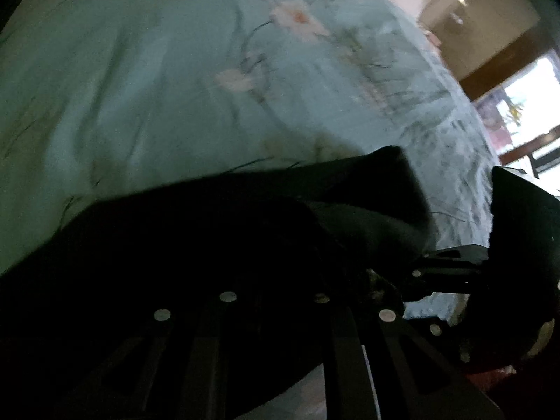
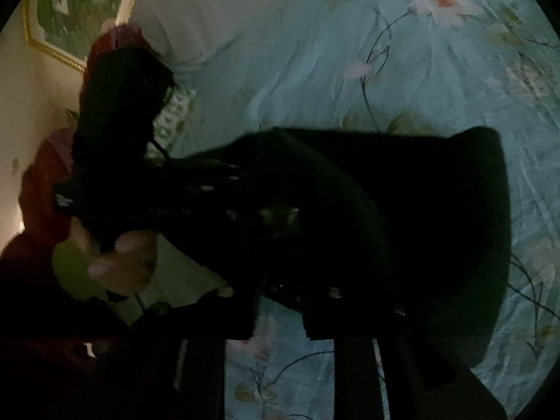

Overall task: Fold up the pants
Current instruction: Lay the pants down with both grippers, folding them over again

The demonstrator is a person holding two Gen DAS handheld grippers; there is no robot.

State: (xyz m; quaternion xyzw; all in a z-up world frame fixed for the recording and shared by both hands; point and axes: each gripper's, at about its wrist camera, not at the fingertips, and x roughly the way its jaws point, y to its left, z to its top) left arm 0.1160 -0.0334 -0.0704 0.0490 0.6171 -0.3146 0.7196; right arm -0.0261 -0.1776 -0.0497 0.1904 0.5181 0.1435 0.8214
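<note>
The black pants (image 1: 196, 231) hang in a dark bunch over a light blue floral bedsheet (image 1: 147, 80). In the left wrist view the cloth drapes over my left gripper (image 1: 276, 301), hiding its fingertips; the jaws look closed on the fabric. My right gripper (image 1: 451, 262) shows at the right edge, also at the cloth. In the right wrist view the pants (image 2: 402, 217) cover my right gripper (image 2: 308, 301), whose fingertips are hidden in the fabric. My left gripper (image 2: 217, 182) reaches in from the left, held by a hand (image 2: 119, 262).
The bedsheet (image 2: 315, 56) fills most of both views. A white pillow (image 2: 196, 10) lies at the head of the bed. A framed picture (image 2: 73, 10) hangs on the wall. A bright window (image 1: 525, 105) and wooden furniture (image 1: 490, 31) stand beyond the bed.
</note>
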